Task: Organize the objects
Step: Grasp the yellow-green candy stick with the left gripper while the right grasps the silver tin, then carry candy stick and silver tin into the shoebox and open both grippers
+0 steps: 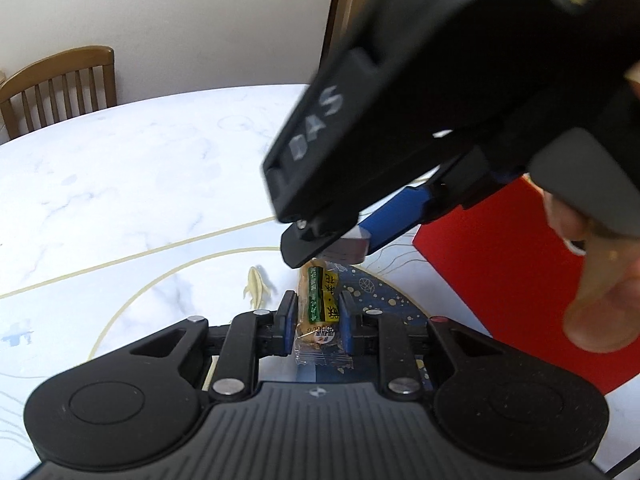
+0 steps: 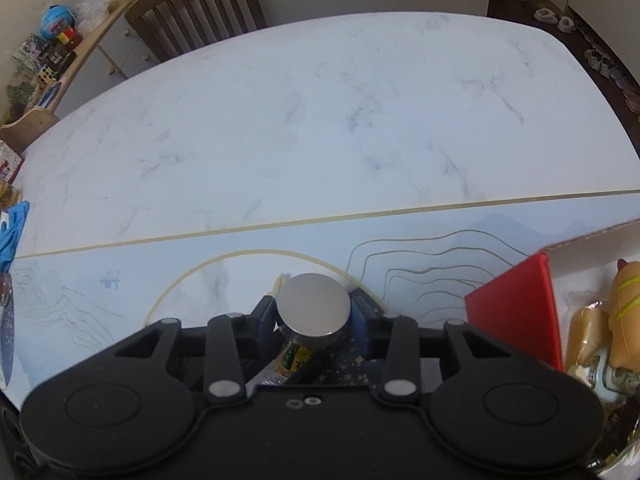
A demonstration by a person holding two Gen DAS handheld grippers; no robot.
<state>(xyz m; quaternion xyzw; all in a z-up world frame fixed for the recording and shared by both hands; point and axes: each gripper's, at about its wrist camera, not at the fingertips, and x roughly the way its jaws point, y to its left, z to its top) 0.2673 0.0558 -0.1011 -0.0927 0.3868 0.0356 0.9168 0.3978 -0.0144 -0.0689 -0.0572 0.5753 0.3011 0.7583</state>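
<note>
A wrapped snack bar (image 1: 316, 292) in clear film with a green and yellow label stands upright between the blue pads of my left gripper (image 1: 317, 314), which is shut on it just above the table mat. Right over it hangs my right gripper (image 1: 344, 240), held by a person's hand (image 1: 600, 300). In the right wrist view that right gripper (image 2: 314, 318) is shut on a round silver metal disc (image 2: 314, 306), its flat face turned to the camera. The snack bar (image 2: 296, 360) shows partly beneath the disc.
A red box (image 1: 500, 260) lies open at the right; its white inside (image 2: 580, 264) holds toy foods. The marble table (image 2: 320, 120) stretches ahead, with a wooden chair (image 2: 196, 4) behind it and a cluttered shelf (image 2: 48, 52) at the far left.
</note>
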